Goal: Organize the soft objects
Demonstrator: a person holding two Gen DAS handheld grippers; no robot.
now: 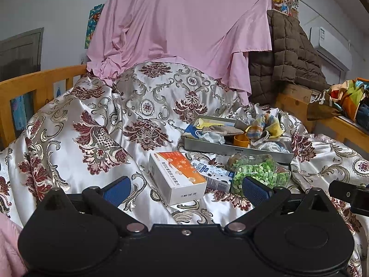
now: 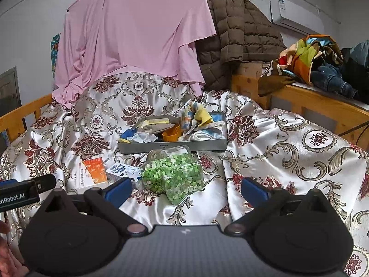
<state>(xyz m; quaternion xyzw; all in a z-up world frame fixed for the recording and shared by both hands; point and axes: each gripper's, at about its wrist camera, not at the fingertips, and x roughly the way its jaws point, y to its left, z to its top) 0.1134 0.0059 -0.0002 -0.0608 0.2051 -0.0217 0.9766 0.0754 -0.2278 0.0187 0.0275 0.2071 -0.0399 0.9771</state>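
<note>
A grey metal tray (image 1: 230, 149) (image 2: 175, 147) sits on the patterned satin bedspread and holds a striped cloth (image 1: 265, 128) (image 2: 196, 115), a grey fabric piece (image 1: 221, 130), crumpled white paper and an orange cup (image 1: 241, 139) (image 2: 171, 135). In front of it lie a clear bag of green bits (image 1: 260, 173) (image 2: 173, 175), an orange-white box (image 1: 177, 175) (image 2: 93, 169) and a small blue-white carton (image 1: 214, 175) (image 2: 123, 172). My left gripper (image 1: 184, 190) is open and empty, just short of the box. My right gripper (image 2: 184, 190) is open and empty, just short of the bag.
A pink sheet (image 1: 180, 23) hangs behind the bed. A brown quilted jacket (image 2: 233, 37) drapes over a wooden frame at the right, with colourful clothes (image 2: 309, 57) piled on a ledge. A wooden bed rail (image 1: 34, 83) runs along the left.
</note>
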